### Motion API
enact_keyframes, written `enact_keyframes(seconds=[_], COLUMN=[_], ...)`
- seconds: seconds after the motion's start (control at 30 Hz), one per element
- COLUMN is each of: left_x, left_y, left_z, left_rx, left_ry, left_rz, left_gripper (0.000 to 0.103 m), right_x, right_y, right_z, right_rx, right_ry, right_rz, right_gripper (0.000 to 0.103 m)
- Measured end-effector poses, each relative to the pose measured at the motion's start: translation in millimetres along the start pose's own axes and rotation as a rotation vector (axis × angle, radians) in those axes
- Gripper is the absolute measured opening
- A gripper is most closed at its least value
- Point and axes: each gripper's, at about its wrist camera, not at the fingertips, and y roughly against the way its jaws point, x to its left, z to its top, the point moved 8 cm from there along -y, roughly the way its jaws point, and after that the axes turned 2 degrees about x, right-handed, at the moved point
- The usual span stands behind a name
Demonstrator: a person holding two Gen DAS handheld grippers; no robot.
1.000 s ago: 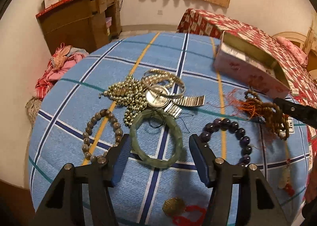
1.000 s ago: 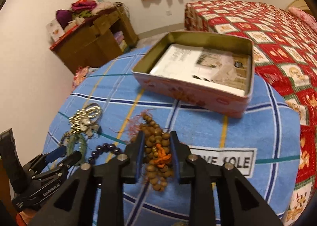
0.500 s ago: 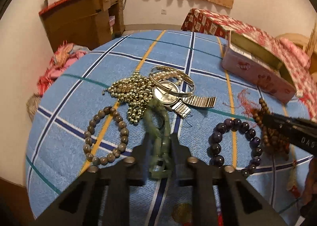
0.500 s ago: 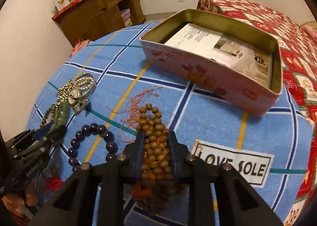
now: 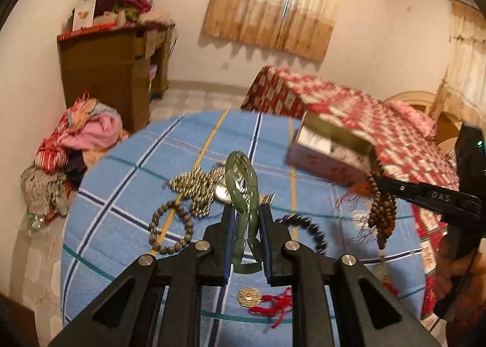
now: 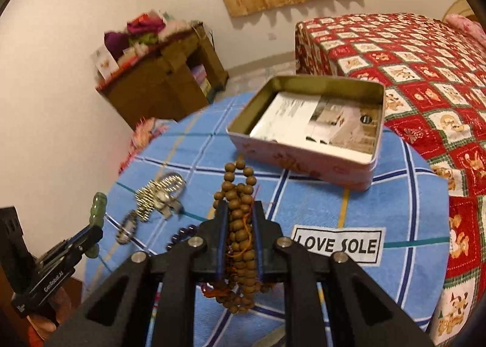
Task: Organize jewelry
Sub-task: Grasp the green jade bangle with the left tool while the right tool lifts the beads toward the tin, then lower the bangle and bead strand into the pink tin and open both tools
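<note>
Blue checked tablecloth (image 5: 127,170) carries the open pink tin (image 6: 306,161) and loose jewelry. Your right gripper (image 6: 240,225) is clamped on the brown bead strand (image 6: 240,231), lifted before the tin. Your left gripper (image 5: 246,225) pinches the green jade bangle (image 5: 243,183), raised upright above the cloth.

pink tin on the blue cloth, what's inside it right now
Inside the pink tin lie printed paper sheets, covering most of the floor. No jewelry shows on them. Anything beneath the paper, or tucked behind the near wall, is hidden.
</note>
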Motion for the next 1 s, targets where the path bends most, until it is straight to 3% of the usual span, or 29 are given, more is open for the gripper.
enact_keyframes(seconds=[0.23,0.4,0.53,0.83,1.0], left_x=[-37.0,-76.9,-105.0,-156.0,-161.5], left_y=[7.2,-14.0,-55.9,-173.4,-207.2], left_z=[30.2,62.8,89.2,95.7,83.2], left_rx=[-0.054,-0.08,-0.069,0.053,0.123], left_ry=[-0.062,-0.116,-0.133,-0.196,-0.194], left_rz=[-0.058,-0.129,-0.167,-0.141,-0.114], left_gripper=[0.015,0.015,0.015,0.015,0.015], right_x=[-5.4,-29.9,-58.3,-117.2,-124.8], right_y=[46.1,64.3,52.7,-36.2,-54.4], right_z=[48.4,98.3,121.3,115.6,113.5], right_rx=[-0.134,-0.239,-0.275,-0.147,-0.121], right_ry=[-0.022,-0.023,-0.029,-0.096,-0.081], right_rz=[0.047,-0.012,-0.081,-0.136,-0.132], right_gripper=[0.018,0.018,0.018,0.018,0.018])
